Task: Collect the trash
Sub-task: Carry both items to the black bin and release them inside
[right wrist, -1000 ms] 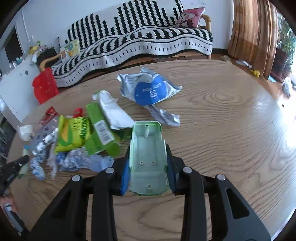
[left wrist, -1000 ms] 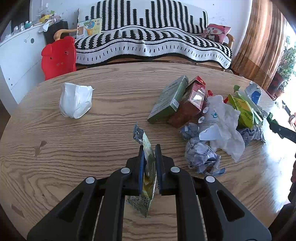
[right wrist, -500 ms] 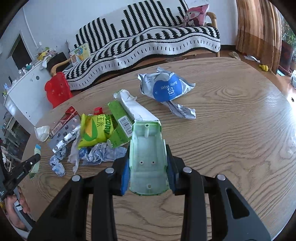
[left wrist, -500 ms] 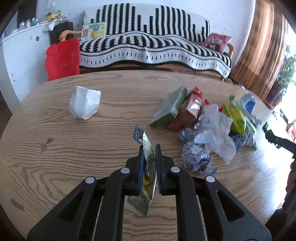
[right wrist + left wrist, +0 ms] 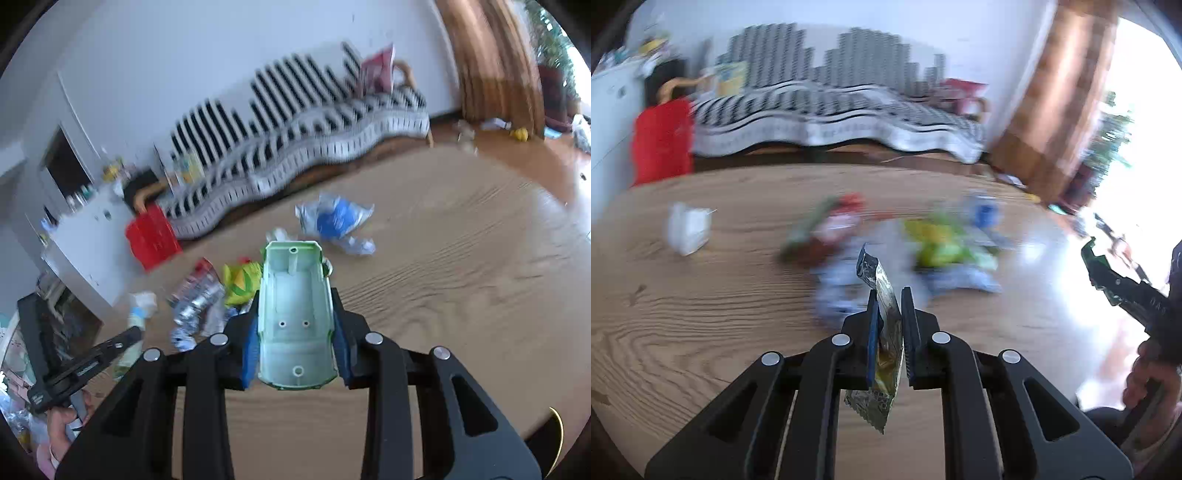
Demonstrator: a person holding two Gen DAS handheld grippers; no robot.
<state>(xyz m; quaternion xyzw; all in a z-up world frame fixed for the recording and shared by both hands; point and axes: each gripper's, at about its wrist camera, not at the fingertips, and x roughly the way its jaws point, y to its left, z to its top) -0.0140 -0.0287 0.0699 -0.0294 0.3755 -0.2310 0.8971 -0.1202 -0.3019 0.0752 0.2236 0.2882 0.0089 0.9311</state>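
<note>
My left gripper (image 5: 888, 295) is shut on a crinkled foil wrapper (image 5: 882, 332) and holds it above the round wooden table (image 5: 701, 314). My right gripper (image 5: 293, 295) is shut on a pale green plastic toy shell (image 5: 293, 314), lifted above the table. A blurred heap of trash (image 5: 923, 243) lies mid-table: green and yellow packets (image 5: 240, 277), a red pack, crumpled paper. A blue and white pouch (image 5: 336, 219) lies apart behind it. A white crumpled tissue (image 5: 689, 229) lies at the left.
A striped sofa (image 5: 831, 110) stands behind the table, a red plastic chair (image 5: 661, 140) to its left, brown curtains (image 5: 1052, 92) at the right. The right gripper also shows at the left wrist view's right edge (image 5: 1108, 277).
Both grippers have risen and pulled back from the table with their items still held. Both views now blur from motion, and the trash heap looks smaller and farther.
</note>
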